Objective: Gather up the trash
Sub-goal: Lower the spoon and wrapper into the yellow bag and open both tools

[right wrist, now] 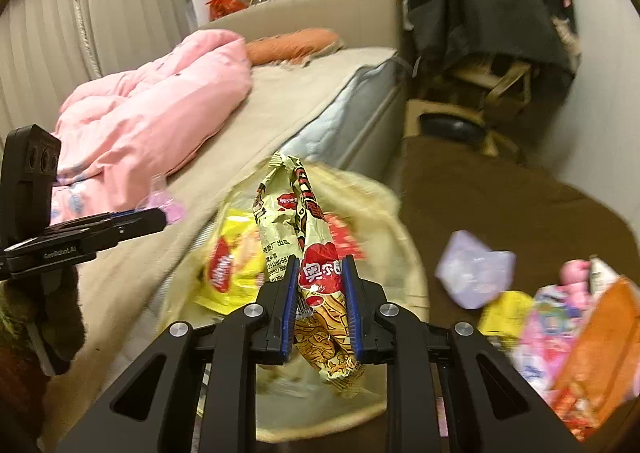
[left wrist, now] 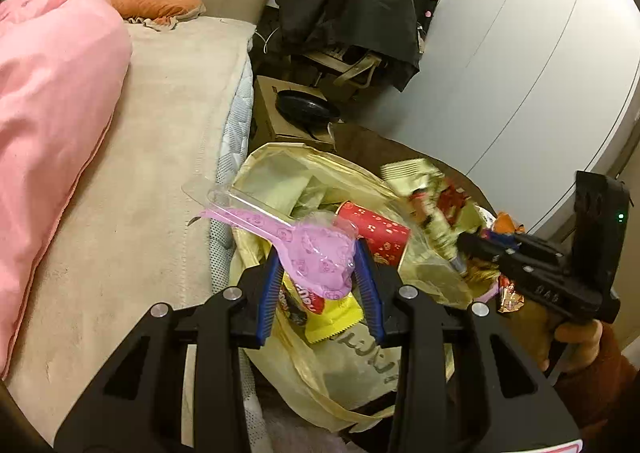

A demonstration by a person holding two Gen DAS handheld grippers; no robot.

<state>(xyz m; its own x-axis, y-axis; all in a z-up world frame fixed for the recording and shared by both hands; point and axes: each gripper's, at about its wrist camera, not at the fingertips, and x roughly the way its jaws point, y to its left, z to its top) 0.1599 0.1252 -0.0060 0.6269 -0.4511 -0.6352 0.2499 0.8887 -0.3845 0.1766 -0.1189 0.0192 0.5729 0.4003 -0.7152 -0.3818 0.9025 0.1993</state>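
Note:
My left gripper [left wrist: 316,249] is shut on a pink plastic blister pack [left wrist: 312,253] whose clear end sticks out left over the bed edge. It hangs above the open yellow trash bag [left wrist: 320,369], which holds a red paper cup [left wrist: 376,233] and a yellow snack packet [left wrist: 332,317]. My right gripper [right wrist: 320,265] is shut on a crumpled noodle wrapper [right wrist: 308,237] over the same bag [right wrist: 400,253]. In the left wrist view the right gripper [left wrist: 460,249] reaches in from the right with that wrapper [left wrist: 432,209].
A bed [left wrist: 132,213] with a pink quilt [left wrist: 52,93] runs along the left of the bag. Loose litter lies on the brown rug: a lilac paper [right wrist: 476,273] and bright wrappers [right wrist: 560,325]. A chair draped in dark clothes [left wrist: 352,5] and a cardboard box [left wrist: 280,113] stand behind.

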